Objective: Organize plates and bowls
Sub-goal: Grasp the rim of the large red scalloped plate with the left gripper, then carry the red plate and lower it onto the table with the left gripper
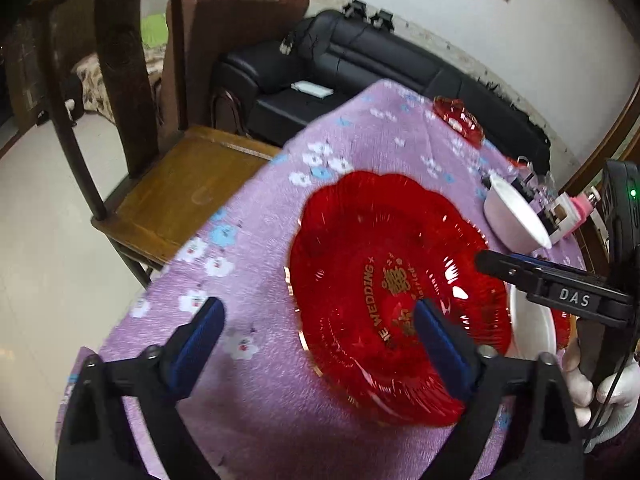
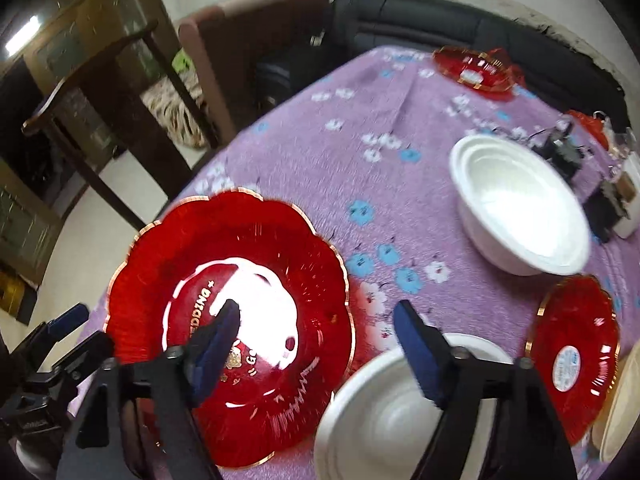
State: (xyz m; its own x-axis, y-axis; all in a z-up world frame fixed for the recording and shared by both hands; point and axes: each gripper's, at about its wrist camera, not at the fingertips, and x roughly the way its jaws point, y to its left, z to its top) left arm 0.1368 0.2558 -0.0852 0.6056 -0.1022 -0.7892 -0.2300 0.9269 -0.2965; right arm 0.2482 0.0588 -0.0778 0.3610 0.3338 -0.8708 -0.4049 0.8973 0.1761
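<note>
Two grippers hung over a tabletop covered with a purple flowered cloth. The left gripper had its jaws spread wide and gripped nothing; one blue pad stood over the bare cloth and the other over the middle of the large red plate, whose scalloped gold edge and gold lettering faced up. Whether that pad touched the plate could not be told. The right gripper also had its jaws well apart and empty, one pad above the large red plate's glaring centre and the other above the rim of the nearer white bowl, which sat just beside that plate at the near edge. A second, deeper white bowl rested farther back on the cloth, well apart from the first. A small red plate lay to the right of the nearer bowl, and another small red dish sat at the far side. A gloved hand held the right gripper's handle. A wooden chair stood beside the tabletop, with a black sofa behind.
</note>
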